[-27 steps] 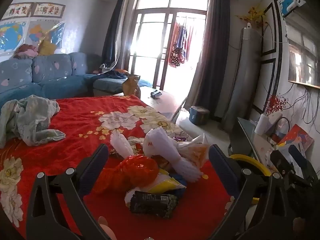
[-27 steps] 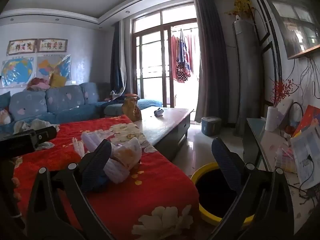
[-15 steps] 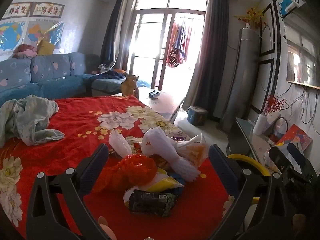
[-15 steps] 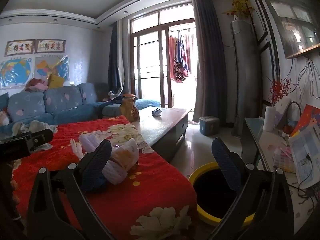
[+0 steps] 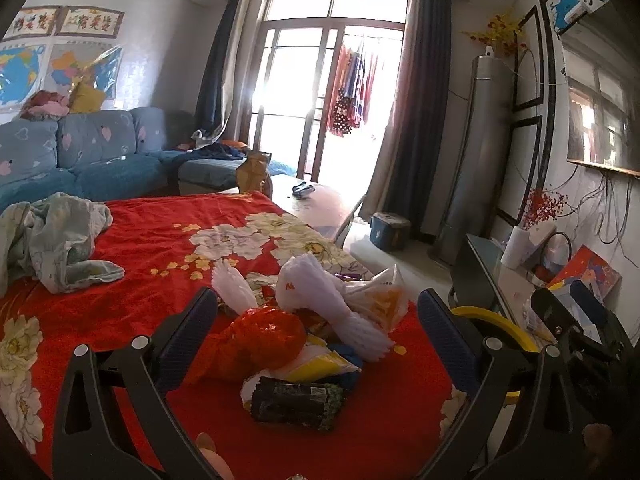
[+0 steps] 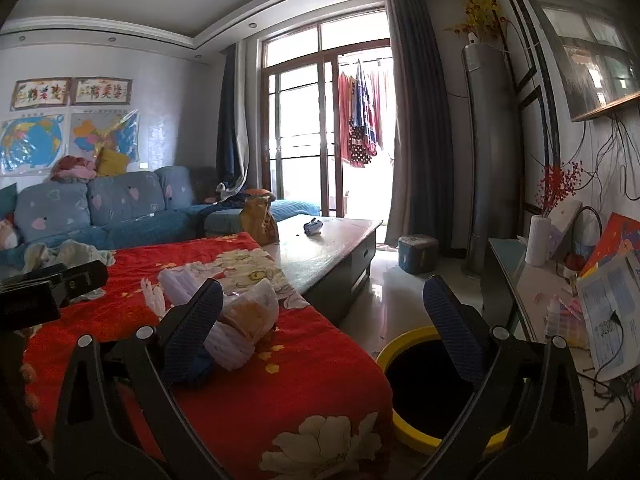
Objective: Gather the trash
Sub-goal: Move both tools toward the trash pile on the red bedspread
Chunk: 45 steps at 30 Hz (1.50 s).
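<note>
The trash pile [image 5: 304,332] lies right ahead of the wide-open, empty left tongs [image 5: 318,320]; right tongs [image 6: 322,322], also open, sit farther off.

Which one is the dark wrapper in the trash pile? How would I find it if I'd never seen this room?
Find the red flowered cloth covering the big table, then the trash pile at the corner by the yellow-rimmed bin. The dark wrapper lies flat at the pile's nearest edge, below the red plastic bag. It is the only black piece; everything around it is white, red or yellow.
</note>
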Available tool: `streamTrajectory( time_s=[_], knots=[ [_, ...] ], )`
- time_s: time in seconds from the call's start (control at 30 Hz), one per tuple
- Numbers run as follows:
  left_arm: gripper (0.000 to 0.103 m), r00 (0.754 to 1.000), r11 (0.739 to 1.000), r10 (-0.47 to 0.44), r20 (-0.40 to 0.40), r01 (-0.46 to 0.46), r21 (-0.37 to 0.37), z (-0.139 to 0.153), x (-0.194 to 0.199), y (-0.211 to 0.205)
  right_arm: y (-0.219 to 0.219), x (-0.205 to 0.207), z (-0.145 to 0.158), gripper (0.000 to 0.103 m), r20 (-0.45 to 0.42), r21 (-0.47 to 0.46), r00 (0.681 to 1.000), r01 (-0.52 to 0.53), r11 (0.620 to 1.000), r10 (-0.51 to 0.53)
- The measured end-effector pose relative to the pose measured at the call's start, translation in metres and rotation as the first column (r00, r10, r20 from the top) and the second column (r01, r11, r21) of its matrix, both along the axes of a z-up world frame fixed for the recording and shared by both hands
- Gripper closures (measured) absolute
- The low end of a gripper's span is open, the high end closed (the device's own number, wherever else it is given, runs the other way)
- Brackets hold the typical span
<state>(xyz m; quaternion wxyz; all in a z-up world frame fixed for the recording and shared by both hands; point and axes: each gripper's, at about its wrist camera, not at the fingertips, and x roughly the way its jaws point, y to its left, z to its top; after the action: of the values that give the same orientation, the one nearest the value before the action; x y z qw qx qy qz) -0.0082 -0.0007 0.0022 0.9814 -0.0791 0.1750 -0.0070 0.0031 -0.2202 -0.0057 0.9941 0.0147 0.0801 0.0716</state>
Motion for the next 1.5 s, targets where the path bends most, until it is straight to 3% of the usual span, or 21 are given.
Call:
streamTrajectory(
  time_s=[1.0, 1.5],
  knots=[
    [0.006, 1.0, 1.0, -0.023, -0.003, 0.023, 0.003, -0.001, -0.002, -0.005, 0.002, 0.001, -0.003, 0.011, -0.007, 0.005, 1.0, 0.0, 1.0, 0.0],
    [0.006, 0.994, 0.997, -0.083, -0.068, 0.082, -0.008, -0.012, 0.006, -0.007, -0.007, 0.011, -0.005, 0.011, -0.058, 0.018, 0.998, -0.014, 1.0, 0.015]
  ],
)
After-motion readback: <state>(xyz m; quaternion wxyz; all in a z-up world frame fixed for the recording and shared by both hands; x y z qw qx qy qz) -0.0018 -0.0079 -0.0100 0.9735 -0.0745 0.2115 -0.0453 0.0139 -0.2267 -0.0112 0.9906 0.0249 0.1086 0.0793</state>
